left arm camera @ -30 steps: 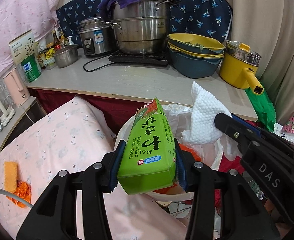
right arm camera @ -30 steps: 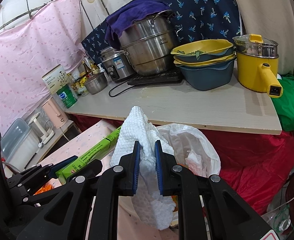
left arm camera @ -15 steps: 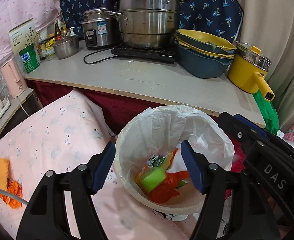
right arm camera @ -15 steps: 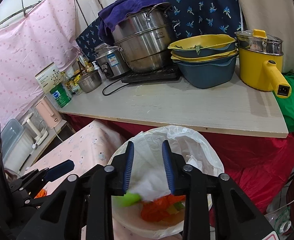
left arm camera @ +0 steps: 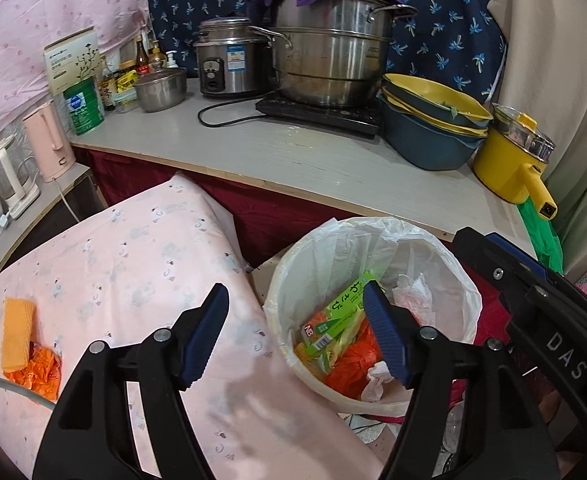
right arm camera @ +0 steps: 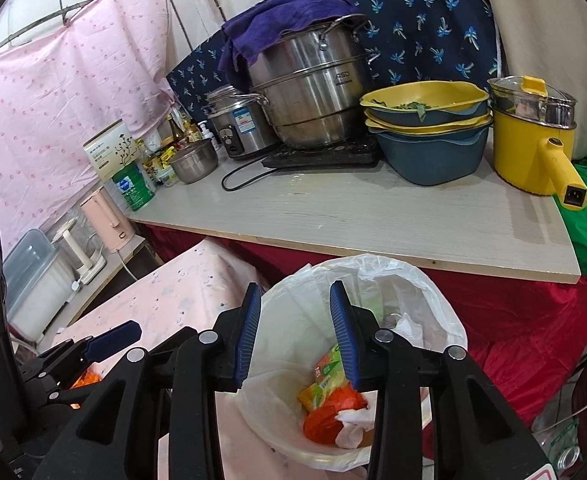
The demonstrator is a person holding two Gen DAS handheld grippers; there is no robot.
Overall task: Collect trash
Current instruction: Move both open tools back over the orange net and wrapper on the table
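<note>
Fingers (left arm camera: 213,336) of the left gripper (left arm camera: 293,336) spread wide, nothing between them, hovering over the edge of the pink-covered table (left arm camera: 133,264) and the bin rim. Right gripper (right arm camera: 295,332) fingers (right arm camera: 341,332) also spread apart and empty, above the trash bin (right arm camera: 277,312).

Trash bin (left arm camera: 281,320): round, cream, lined with a white plastic bag, standing between the pink table and the worktop (left arm camera: 313,160). Inside: green carton (left arm camera: 337,316) lying tilted, with white Japanese characters and a red-white "NB" mark; crumpled orange wrapper (left arm camera: 353,364) under it at 6 o'clock; white paper towel (left arm camera: 377,376) at the bin's lower edge, more white tissue at 2 o'clock. In the right view the orange wrapper (right arm camera: 333,404) and white paper towel (right arm camera: 351,424) sit at the bottom, green carton (right arm camera: 327,368) partly hidden behind the right finger.

Still on the pink table, at 9 o'clock of the left fingers: orange sponge (left arm camera: 17,332) touching a crumpled orange scrap (left arm camera: 39,372).

Right gripper body in left view reads "DAS" (left arm camera: 565,356). On the worktop at 12 o'clock: steel steamer pot (left arm camera: 333,64) marked "ASD" with purple cloth on top, rice cooker (left arm camera: 229,64) with a blue label, stacked blue-yellow basins (left arm camera: 429,128), yellow electric pot (left arm camera: 513,164), green tin (left arm camera: 83,108) at 10 o'clock; its label is too small to read.
</note>
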